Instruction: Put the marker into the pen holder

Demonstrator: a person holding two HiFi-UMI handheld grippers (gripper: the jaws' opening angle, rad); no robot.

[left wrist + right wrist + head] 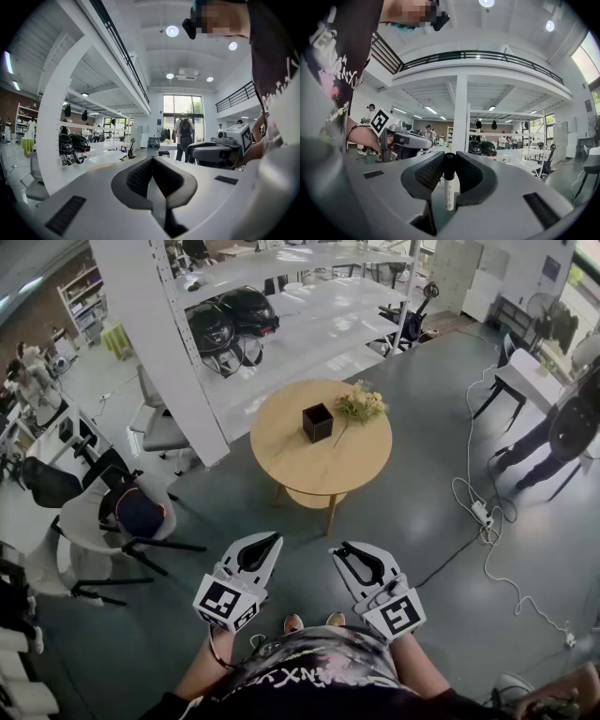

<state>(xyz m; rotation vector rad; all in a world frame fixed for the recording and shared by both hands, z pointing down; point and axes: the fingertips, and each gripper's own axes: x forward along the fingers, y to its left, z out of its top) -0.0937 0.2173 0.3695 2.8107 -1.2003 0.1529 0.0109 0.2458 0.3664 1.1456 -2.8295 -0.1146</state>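
Close to the body, right gripper clamps the marker on its barrel, black cap forward. Left gripper jaws together, empty. Marker judged light, rigid, smooth; may slip. Farther off: pen holder on round table.

Person's wearing a black tee with pinkish lettering, maybe pale shoes at its twelve o'clock; left gripper and right gripper are sporting white shells, black-and-white marker cubes.
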